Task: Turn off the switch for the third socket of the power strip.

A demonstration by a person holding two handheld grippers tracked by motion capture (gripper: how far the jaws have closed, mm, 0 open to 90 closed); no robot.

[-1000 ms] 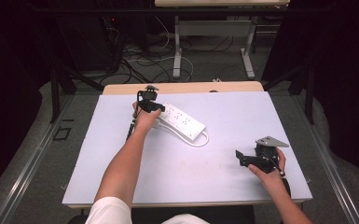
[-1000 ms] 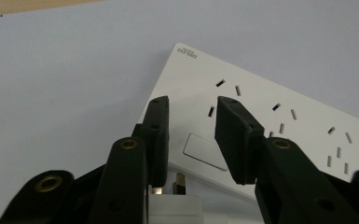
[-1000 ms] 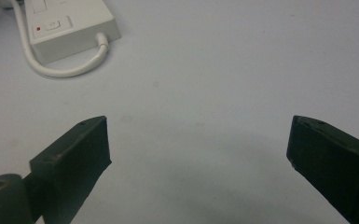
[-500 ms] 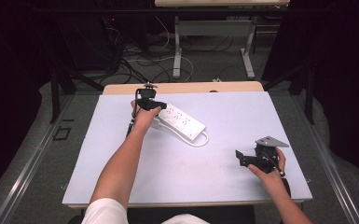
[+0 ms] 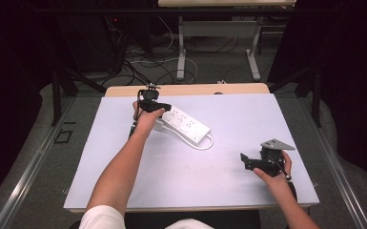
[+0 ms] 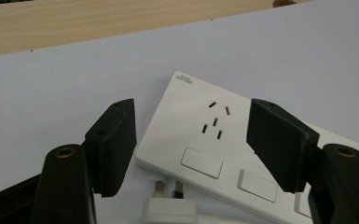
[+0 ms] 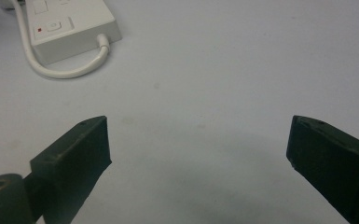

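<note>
The power strip [image 5: 185, 125] lies on the table [image 5: 229, 176], toward the far edge and left of the middle, running slantwise from far-left to near-right. Its cord [image 5: 208, 143] loops out of the near-right end onto the table. A plug [image 6: 169, 210] lies just beside the strip's far-left end, on the near side. The left gripper [image 5: 158, 108] sits over that same far-left end, jaws spread either side of the first socket. The right gripper [image 5: 246, 162] is well apart from all this, near the table's near-right corner, jaws wide, pointing leftward toward the strip's corded end.
</note>
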